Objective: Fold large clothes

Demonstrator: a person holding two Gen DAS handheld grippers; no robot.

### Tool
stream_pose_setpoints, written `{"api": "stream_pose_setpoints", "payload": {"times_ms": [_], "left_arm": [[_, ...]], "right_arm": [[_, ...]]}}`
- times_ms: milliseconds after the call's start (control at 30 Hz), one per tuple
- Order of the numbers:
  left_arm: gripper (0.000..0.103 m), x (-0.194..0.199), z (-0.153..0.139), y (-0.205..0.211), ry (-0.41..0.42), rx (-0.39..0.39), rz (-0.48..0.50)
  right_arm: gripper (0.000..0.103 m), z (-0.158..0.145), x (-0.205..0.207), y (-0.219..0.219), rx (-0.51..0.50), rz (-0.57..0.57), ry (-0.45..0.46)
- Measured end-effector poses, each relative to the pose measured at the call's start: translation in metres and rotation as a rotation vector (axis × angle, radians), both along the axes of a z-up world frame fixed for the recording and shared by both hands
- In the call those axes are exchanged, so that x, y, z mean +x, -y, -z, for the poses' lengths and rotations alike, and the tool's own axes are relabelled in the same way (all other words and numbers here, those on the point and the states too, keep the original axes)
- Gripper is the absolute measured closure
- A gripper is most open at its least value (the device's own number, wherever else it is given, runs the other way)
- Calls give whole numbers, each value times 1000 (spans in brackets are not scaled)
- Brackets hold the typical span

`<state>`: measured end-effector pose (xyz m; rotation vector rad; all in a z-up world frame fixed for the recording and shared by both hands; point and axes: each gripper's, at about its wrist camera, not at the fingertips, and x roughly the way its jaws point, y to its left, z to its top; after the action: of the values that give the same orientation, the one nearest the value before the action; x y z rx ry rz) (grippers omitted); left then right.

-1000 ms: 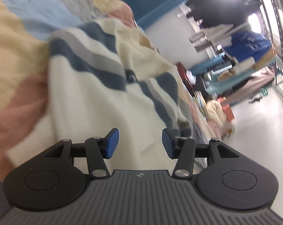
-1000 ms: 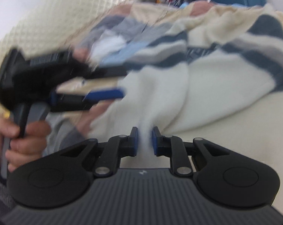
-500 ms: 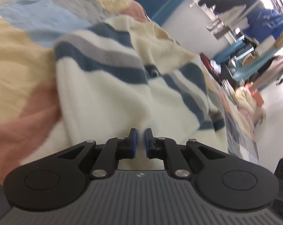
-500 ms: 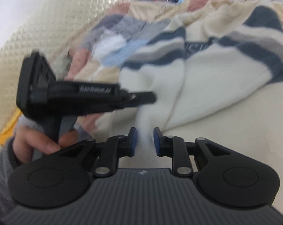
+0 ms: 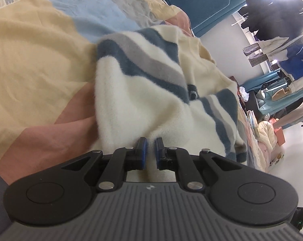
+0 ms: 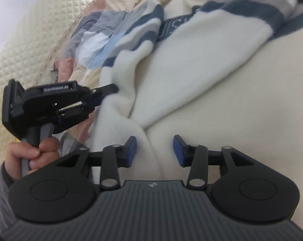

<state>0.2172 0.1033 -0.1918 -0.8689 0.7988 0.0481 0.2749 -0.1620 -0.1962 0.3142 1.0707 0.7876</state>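
A cream fleece sweater (image 5: 143, 100) with blue and grey stripes lies rumpled on a patchwork bedspread (image 5: 31, 64). My left gripper (image 5: 149, 150) is shut on the sweater's near cream edge. In the right wrist view the sweater (image 6: 191, 76) fills the frame and the left gripper (image 6: 109, 89) shows at the left, pinching a fold of it. My right gripper (image 6: 154, 150) is open, its blue pads on either side of a cream fold directly below it, not closed on it.
A quilted cream headboard (image 6: 31, 30) stands behind the bed at the left. Beyond the bed's far edge, a blue panel (image 5: 207, 4), hanging clothes (image 5: 272, 16) and piles of laundry (image 5: 268, 132) stand on the floor.
My left gripper has closed on the sweater's edge, having been open a second ago. My right gripper has opened and let go of the cream fabric.
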Motion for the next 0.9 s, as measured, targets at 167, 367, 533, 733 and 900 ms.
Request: {"api": "stream_pose_setpoints", "payload": {"times_ms": [167,367,533,733,900], "left_arm": [[91,-2,2,-1,6,-32,-14],[82,-4,-1,2,19,-17,7],[60,-6,-6,4,39,-15,13],[50,-17,-23,4,121,-14,29],[45,-26,-42,5,212,6,44]], "right_arm": [[51,-2,-2,7,132,-34,-68],[51,0,-12,-13,53,-100,-70],[53,0,-19,-18,43,-117,-56],[93,-31,-21,-6,-48,-42,104],[95,-86,-7,21,-61,75,280]]}}
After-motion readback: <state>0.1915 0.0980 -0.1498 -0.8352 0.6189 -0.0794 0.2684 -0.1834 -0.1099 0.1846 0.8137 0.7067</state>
